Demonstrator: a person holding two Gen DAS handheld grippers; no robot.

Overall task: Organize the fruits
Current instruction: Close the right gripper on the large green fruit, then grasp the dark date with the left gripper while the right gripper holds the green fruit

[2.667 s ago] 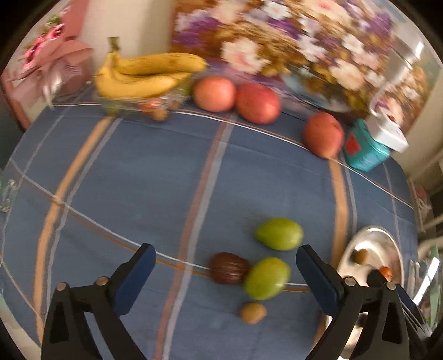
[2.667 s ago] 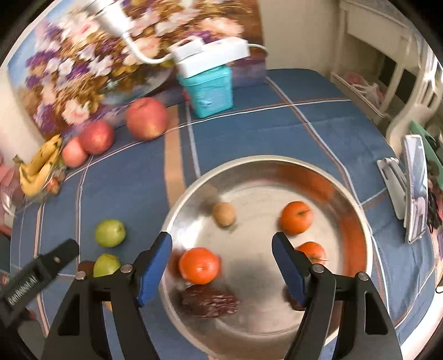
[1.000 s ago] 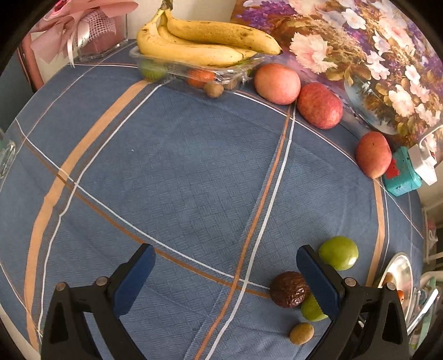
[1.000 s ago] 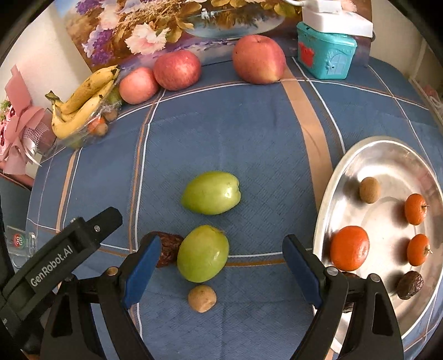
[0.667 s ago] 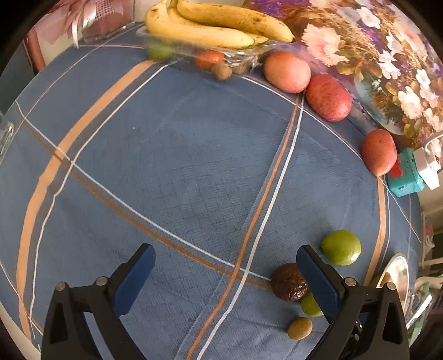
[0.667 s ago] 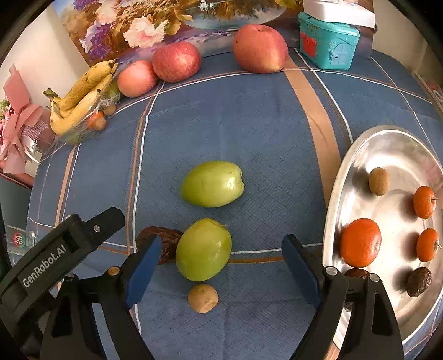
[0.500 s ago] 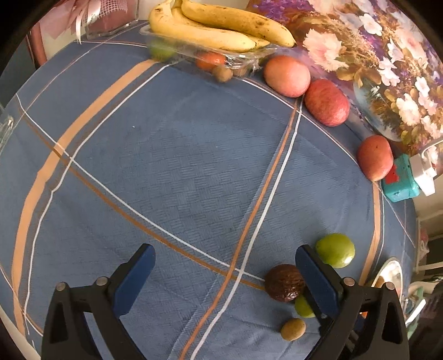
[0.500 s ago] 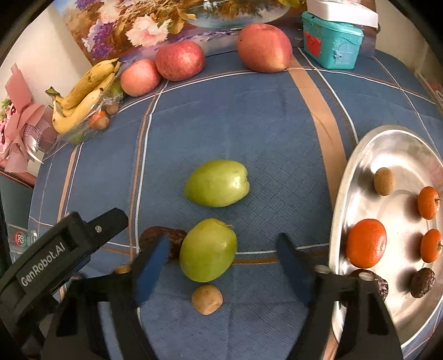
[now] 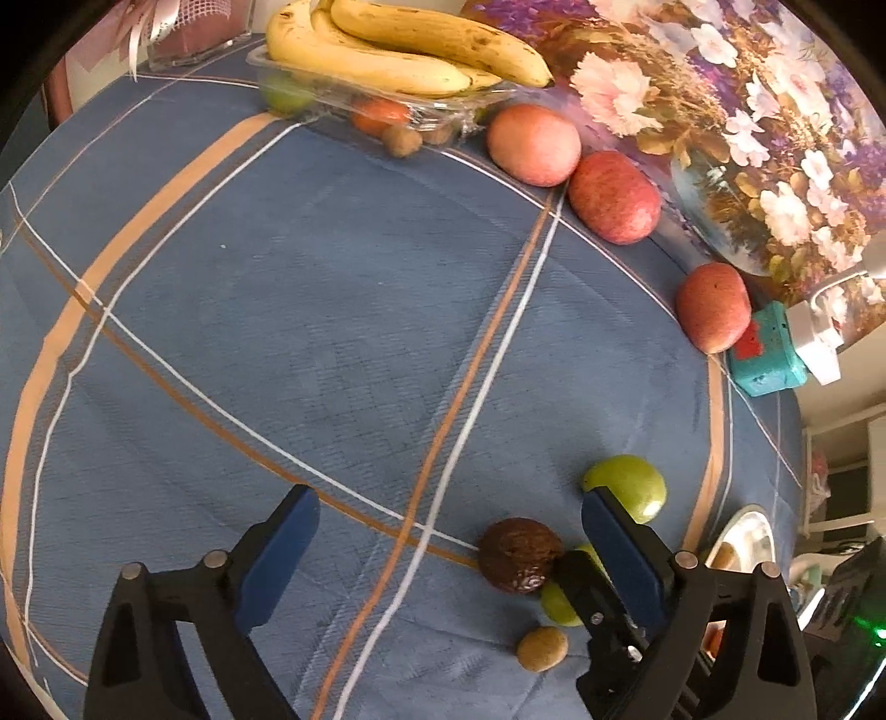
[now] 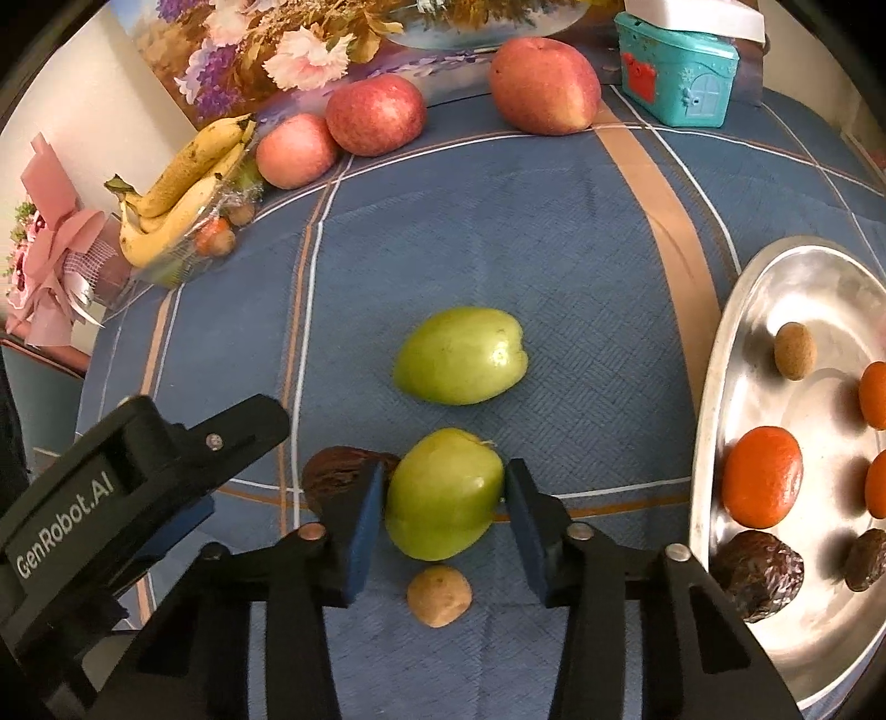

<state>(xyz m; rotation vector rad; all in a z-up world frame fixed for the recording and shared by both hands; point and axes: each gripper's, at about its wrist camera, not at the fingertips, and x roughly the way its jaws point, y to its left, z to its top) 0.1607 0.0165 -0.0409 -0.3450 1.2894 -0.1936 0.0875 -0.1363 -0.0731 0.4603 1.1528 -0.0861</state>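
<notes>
My right gripper (image 10: 443,498) has closed around the near green fruit (image 10: 443,495) on the blue cloth, its pads at both sides of it. A second green fruit (image 10: 459,355) lies just beyond. A dark wrinkled fruit (image 10: 338,468) touches the near one on the left, and a small brown fruit (image 10: 439,595) lies in front. The steel plate (image 10: 714,360) at right holds oranges, a brown fruit and dark fruits. My left gripper (image 9: 448,531) is open and empty over the cloth, left of the dark fruit (image 9: 519,562).
Three red apples (image 10: 375,113) line the back edge by a floral painting (image 10: 310,44). Bananas on a clear tray (image 10: 185,183) sit back left beside a pink bouquet (image 10: 50,266). A teal toy house (image 10: 678,77) stands back right.
My right gripper's fingers have narrowed from wide open until they flank the near green fruit. The left gripper has drifted slightly and stays open.
</notes>
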